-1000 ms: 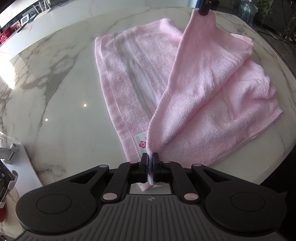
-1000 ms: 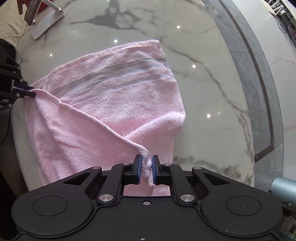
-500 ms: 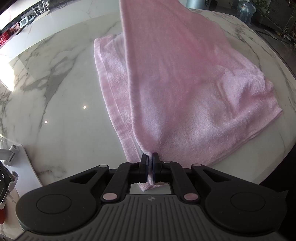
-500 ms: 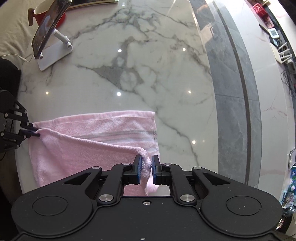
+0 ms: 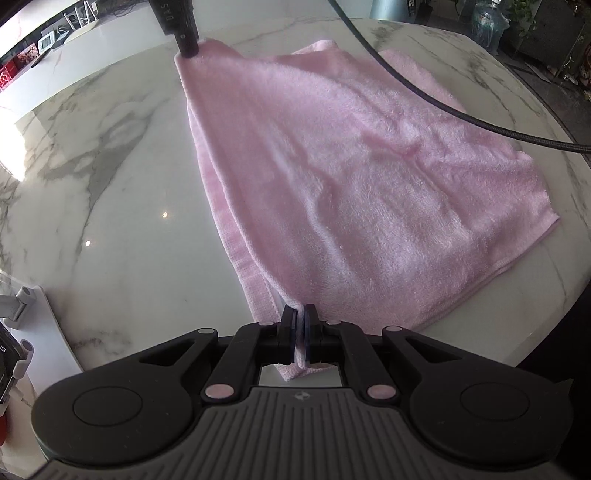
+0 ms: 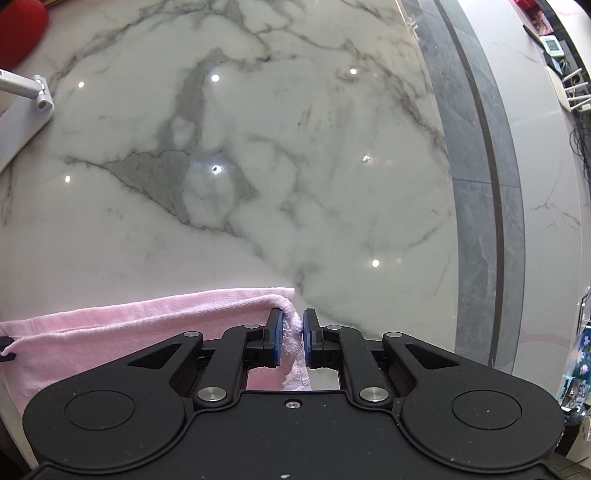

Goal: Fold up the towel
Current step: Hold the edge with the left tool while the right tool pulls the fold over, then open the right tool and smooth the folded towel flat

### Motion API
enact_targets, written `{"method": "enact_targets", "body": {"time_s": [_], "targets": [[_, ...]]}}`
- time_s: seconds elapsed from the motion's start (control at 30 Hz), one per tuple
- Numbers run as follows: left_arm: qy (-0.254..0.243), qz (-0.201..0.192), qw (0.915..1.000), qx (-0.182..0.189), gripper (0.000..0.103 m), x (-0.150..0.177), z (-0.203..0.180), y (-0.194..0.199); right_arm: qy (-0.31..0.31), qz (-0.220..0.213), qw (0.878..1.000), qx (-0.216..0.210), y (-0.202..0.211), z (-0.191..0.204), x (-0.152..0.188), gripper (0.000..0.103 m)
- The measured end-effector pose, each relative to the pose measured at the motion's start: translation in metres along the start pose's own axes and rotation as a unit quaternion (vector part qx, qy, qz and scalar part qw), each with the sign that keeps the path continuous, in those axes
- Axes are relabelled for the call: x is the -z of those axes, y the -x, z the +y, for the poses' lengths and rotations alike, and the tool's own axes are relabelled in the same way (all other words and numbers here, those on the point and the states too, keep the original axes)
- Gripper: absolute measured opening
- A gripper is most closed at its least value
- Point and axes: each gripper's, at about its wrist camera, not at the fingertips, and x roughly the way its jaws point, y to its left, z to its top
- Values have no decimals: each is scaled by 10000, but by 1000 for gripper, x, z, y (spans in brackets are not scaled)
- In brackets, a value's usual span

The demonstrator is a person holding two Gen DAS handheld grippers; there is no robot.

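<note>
A pink towel [image 5: 362, 177] lies folded over on the white marble table [image 5: 110, 206], its top layer covering the layer below. My left gripper [image 5: 299, 319] is shut on the towel's near corner. My right gripper [image 6: 293, 325] is shut on the far corner of the top layer; it also shows in the left wrist view [image 5: 186, 48], low over the table at the towel's far left edge. In the right wrist view the towel [image 6: 129, 325] shows as a pink band at the bottom left, its top edge lying along the lower layer's edge.
A white phone stand [image 6: 26, 96] and a red object [image 6: 22, 29] sit at the table's far left in the right wrist view. A black cable [image 5: 424, 92] hangs across above the towel. A grey floor strip [image 6: 480, 184] runs beyond the table edge.
Both grippers carried the lifted towel edge across to the left and lowered it. The top layer now covers the striped lower layer, and the edges nearly meet.
</note>
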Motion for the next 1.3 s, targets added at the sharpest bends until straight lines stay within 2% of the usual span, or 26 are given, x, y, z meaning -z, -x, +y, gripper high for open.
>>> {"method": "enact_targets", "body": {"time_s": [0.27, 0.33, 0.4, 0.47, 0.63, 0.77, 0.87, 0.97, 1.07, 1.13, 1.2, 1.27, 1.3], "targets": [[46, 6, 10000, 34, 4, 0, 0, 1, -332, -37, 9991, -260, -28, -7, 3, 11], [54, 9, 10000, 41, 4, 0, 0, 1, -375, -124, 9989, -265, -31, -7, 6, 14], [72, 17, 10000, 50, 4, -1, 0, 1, -447, -178, 9986, -221, -29, -12, 12, 28], [100, 27, 9999, 63, 4, -1, 1, 1, -570, -230, 9981, -102, -22, -19, 23, 29], [107, 49, 9999, 52, 4, -2, 1, 1, -1101, -352, 9932, -160, 2, -45, 75, 29], [93, 63, 9999, 18, 4, -3, -1, 0, -1510, -247, 9879, -271, 12, -52, 129, 29], [69, 74, 9999, -18, 4, -3, -3, 0, -1954, -155, 9798, -404, 10, -53, 184, 29], [22, 89, 9999, -66, 4, -3, -5, 0, -2499, -143, 9663, -604, 3, -55, 233, 29], [-18, 95, 9999, -113, 4, -3, -8, 0, -2911, -95, 9541, -700, -5, -57, 263, 29], [-56, 94, 9998, -146, 4, -3, -9, 0, -3407, -71, 9373, -728, -10, -63, 282, 29], [-84, 94, 9998, -178, 4, -3, -11, 0, -3889, -115, 9181, -753, -12, -71, 295, 29], [-124, 100, 9996, -212, 4, -3, -12, 0, -4466, -71, 8906, -852, -14, -82, 306, 29], [-135, 106, 9996, -225, 4, -3, -13, 0, -4822, -8, 8707, -973, -17, -87, 311, 29]]}}
